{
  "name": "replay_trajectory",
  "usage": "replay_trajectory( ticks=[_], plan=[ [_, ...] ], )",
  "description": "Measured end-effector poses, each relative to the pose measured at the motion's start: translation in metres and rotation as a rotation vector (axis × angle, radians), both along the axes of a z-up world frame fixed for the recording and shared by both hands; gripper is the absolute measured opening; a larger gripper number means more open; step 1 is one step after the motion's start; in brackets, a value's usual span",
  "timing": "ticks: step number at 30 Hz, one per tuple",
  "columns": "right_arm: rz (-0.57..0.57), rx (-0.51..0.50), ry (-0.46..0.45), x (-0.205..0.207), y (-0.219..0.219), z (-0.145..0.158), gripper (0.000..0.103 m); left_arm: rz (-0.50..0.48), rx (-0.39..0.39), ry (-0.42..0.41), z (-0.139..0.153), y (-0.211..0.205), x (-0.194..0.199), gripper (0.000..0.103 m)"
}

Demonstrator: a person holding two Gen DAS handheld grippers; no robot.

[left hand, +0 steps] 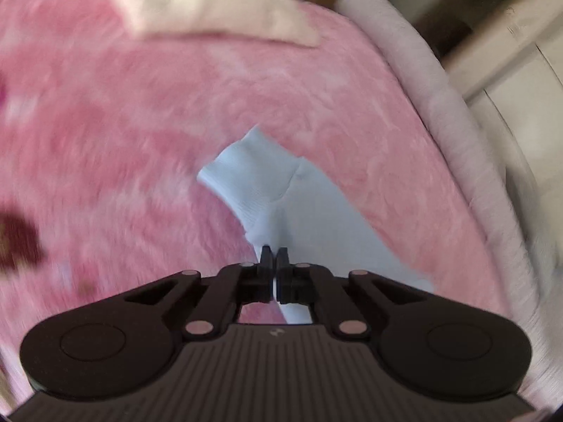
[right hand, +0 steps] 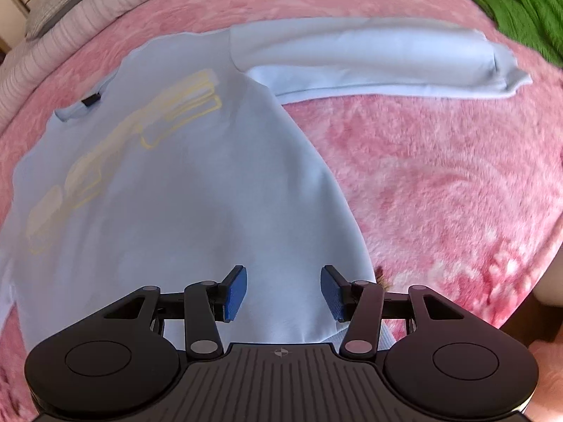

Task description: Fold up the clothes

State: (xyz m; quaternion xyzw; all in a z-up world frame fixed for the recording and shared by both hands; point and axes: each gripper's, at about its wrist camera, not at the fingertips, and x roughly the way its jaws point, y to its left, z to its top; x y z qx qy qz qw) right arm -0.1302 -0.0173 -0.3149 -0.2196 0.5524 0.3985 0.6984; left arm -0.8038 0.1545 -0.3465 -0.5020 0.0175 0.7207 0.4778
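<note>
One light blue sweatshirt (right hand: 183, 183) lies flat on the pink bed cover (right hand: 440, 183). The left gripper (left hand: 273, 251) is closed on its sleeve (left hand: 267, 183); the right gripper (right hand: 283, 290) hovers open-jawed. Next, probably, the sleeve goes across the body.

The sweatshirt (right hand: 197, 190) is pale blue with a pale yellow outlined print (right hand: 140, 119) across its chest. The blanket (right hand: 440, 183) beneath is mottled pink and white plush. A bright green cloth (right hand: 517, 7) lies at its far corner. The right gripper (right hand: 283, 290) is black with blue pads (right hand: 235, 290).
</note>
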Motion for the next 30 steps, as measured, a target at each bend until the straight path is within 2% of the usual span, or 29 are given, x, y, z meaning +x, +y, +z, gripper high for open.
replay_trajectory(
  ticks=[3,5,7,11,13,14,16,17,21,23,26,29,30],
  plan=[
    [0.018,0.001,-0.024,-0.007,0.002,-0.001,0.051,-0.138,0.038,0.263,0.019,-0.004,0.017,0.0],
    [0.023,0.011,-0.019,-0.01,0.002,-0.002,0.051,-0.198,-0.021,0.361,0.01,-0.005,0.021,0.002],
    [0.035,0.017,-0.005,-0.013,0.003,-0.005,0.051,-0.227,-0.12,0.362,-0.009,-0.002,0.017,0.006],
    [0.056,0.04,-0.012,-0.017,0.004,-0.004,0.051,-0.207,-0.135,0.441,0.004,-0.012,0.022,0.02],
    [0.075,0.072,-0.027,-0.015,0.003,0.0,0.051,-0.112,-0.175,0.473,0.016,-0.026,0.02,0.02],
    [0.088,0.087,-0.036,-0.013,0.003,0.003,0.051,-0.057,-0.2,0.477,0.023,-0.035,0.019,0.016],
    [0.114,0.105,-0.059,-0.01,0.003,0.006,0.051,-0.056,-0.194,0.4,0.038,-0.054,0.029,0.016],
    [0.14,0.114,-0.076,-0.011,0.004,0.005,0.051,-0.142,-0.166,0.361,0.045,-0.059,0.045,0.016],
    [0.279,0.147,-0.165,-0.017,0.015,-0.003,0.051,-0.624,-0.061,0.312,0.056,-0.062,0.171,0.017],
    [0.381,0.168,-0.227,-0.022,0.023,-0.01,0.051,-0.743,0.006,0.227,0.05,-0.063,0.228,0.017],
    [0.537,0.192,-0.3,-0.027,0.029,-0.023,0.051,-0.865,0.038,0.166,0.031,-0.066,0.291,0.017],
    [0.683,0.158,-0.304,-0.021,0.017,-0.044,0.051,-0.937,-0.084,0.27,0.003,-0.087,0.326,0.017],
    [0.701,0.134,-0.298,-0.017,0.007,-0.049,0.051,-0.922,-0.11,0.273,-0.003,-0.103,0.324,0.017]
  ],
)
